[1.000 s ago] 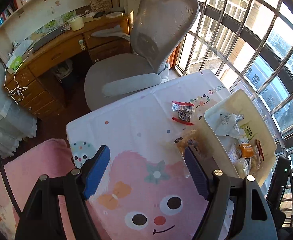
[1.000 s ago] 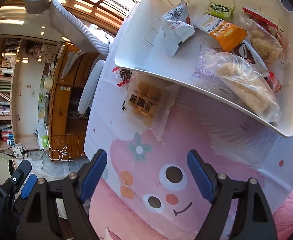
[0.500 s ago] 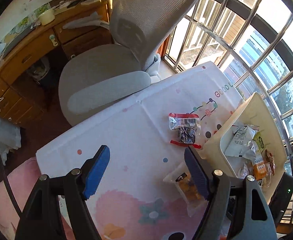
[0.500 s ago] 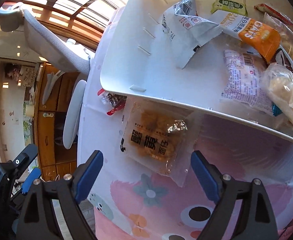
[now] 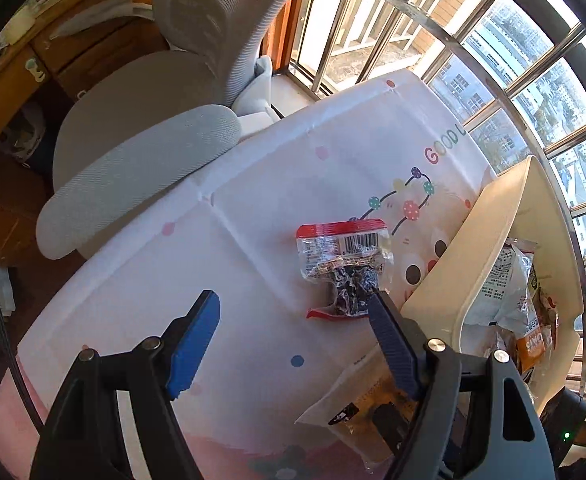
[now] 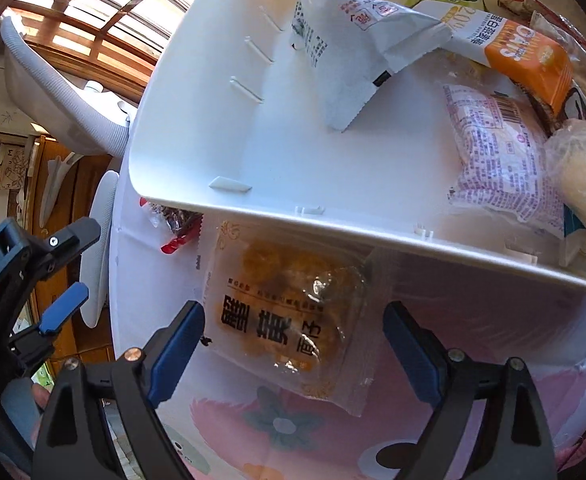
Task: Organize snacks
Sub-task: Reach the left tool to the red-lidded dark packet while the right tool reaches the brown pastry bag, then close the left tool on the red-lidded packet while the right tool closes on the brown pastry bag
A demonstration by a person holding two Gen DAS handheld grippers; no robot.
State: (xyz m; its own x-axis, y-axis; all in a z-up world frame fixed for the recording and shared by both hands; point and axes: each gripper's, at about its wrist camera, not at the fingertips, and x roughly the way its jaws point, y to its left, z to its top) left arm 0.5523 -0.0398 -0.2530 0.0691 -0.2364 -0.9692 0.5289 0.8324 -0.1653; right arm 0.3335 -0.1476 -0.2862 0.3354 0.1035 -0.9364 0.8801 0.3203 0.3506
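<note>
Left wrist view: left gripper (image 5: 295, 320) hanging released over the tablecloth (image 5: 253, 200), nothing between the pads, red-edged packet (image 5: 343, 266) lying just past the right finger, beside the basket (image 5: 489, 248).

Right wrist view: right gripper (image 6: 293, 340) just having been widening, jaws spread and straddling the clear pastry packet (image 6: 289, 312) without pressing it; packet lying flat, partly tucked under the basket rim.

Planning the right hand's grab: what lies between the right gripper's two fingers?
In the right wrist view, the clear packet of golden snacks lies flat on the tablecloth between the open right gripper's fingers, untouched.
</note>
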